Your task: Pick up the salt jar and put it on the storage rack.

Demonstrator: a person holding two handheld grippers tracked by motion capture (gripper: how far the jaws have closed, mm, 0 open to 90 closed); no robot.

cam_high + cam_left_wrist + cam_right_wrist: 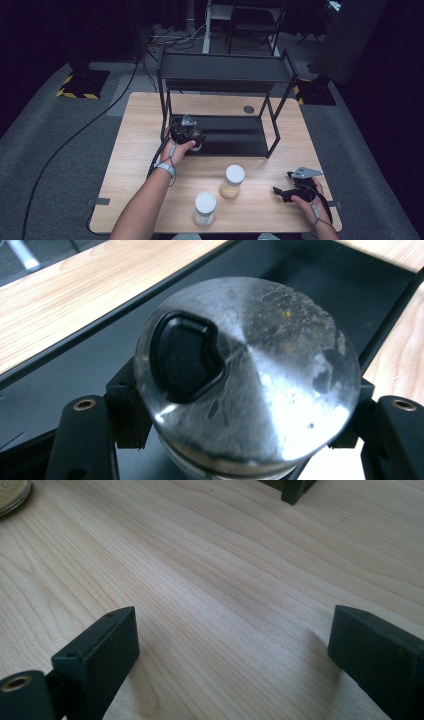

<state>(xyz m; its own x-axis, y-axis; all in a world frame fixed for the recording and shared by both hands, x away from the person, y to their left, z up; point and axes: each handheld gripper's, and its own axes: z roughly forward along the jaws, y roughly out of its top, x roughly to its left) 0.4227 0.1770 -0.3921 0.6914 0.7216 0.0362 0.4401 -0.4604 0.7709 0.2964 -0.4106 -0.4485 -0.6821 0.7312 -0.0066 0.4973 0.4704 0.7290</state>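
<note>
On the rack's (272, 131) lower shelf, front-left corner, my left gripper (240, 440) hugs a jar (247, 375), perhaps loosening. Glass feels slippery and breakable; I'd grip below the lid. Right gripper (232, 645) rests wide.

The right gripper (235, 645) holds its fingers (107, 650) wide apart over bare table (225, 560).

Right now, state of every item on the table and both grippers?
Left gripper: jaws around the metal-lid jar, which stands upright on the rack's lower shelf.
Right gripper: open, nothing between the jaws, low over the table.
Yellow-filled jar: upright, white lid on.
White jar: upright, lid on.
Rack: upright, top shelf bare.
</note>
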